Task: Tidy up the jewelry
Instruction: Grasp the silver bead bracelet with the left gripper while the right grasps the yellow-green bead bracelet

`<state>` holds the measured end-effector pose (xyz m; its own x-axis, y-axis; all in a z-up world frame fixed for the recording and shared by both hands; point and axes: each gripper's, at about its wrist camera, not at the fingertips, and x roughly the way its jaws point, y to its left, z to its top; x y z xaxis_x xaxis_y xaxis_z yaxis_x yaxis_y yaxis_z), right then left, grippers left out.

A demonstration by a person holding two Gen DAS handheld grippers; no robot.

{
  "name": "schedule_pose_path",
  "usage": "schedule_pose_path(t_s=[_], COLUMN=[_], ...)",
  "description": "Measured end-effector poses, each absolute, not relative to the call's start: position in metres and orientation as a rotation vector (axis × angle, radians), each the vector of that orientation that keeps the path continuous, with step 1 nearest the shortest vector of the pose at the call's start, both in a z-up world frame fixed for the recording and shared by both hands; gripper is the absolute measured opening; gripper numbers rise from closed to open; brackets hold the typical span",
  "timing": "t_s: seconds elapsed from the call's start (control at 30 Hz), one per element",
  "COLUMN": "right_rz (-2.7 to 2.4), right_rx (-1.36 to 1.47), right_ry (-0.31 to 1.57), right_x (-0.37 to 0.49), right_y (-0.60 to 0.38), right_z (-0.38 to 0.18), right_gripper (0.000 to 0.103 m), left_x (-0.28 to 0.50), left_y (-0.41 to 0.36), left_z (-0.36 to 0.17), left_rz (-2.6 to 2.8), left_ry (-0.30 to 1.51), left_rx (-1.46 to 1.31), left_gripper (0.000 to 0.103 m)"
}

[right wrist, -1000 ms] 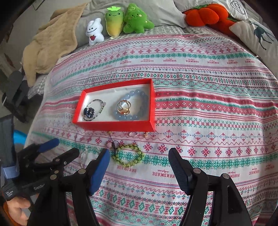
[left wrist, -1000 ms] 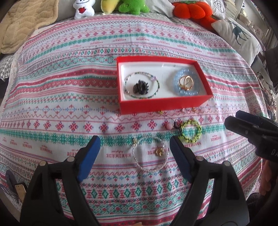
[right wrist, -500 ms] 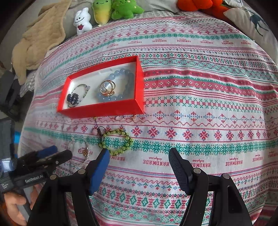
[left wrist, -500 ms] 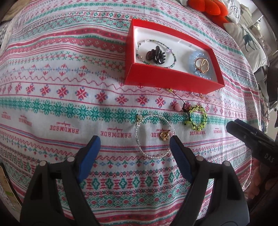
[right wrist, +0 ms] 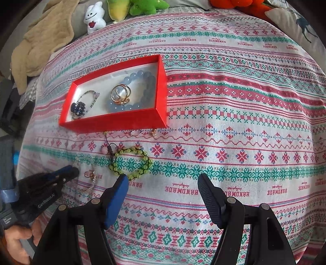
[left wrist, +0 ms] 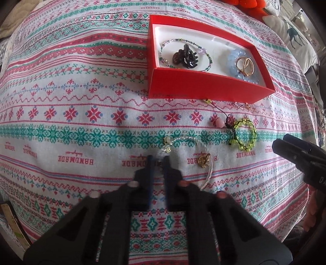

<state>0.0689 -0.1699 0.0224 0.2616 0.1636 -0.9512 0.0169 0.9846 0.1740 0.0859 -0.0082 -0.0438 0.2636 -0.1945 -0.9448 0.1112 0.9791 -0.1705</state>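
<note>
In the left wrist view the left tool (left wrist: 158, 161) covers the near arc of the clear bracelet (left wrist: 210, 166) at lower centre, so whether its fingers truly pinch the strand cannot be told. The red box (left wrist: 203, 87) front wall hides part of the blue bead bracelet (left wrist: 234, 59), and the small trinkets (left wrist: 241, 105) just below that wall are too small to identify. In the right wrist view the 3 plush toys (right wrist: 94, 17) are cut off by the top edge.
</note>
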Motion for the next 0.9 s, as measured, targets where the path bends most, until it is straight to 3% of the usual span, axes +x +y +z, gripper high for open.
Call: schedule_pose_path(t_s=[0.73, 0.83, 0.9], right_rz=[0.039, 0.014, 0.008], right_rx=[0.192, 0.136, 0.077], right_ry=[1.337, 1.326, 1.311], right_x=[0.097, 0.096, 0.094], right_y=[-0.153, -0.146, -0.139], right_z=[-0.017, -0.024, -0.026], right_gripper=[0.071, 0.066, 0.055], left_x=[0.078, 0.076, 0.076], left_y=[0.001, 0.004, 0.005], left_z=[-0.012, -0.011, -0.01], left_rz=[-0.258, -0.258, -0.259], left_ry=[1.191, 1.189, 1.188], left_rx=[-0.082, -0.088, -0.091], left_gripper=[0.005, 0.005, 0.004])
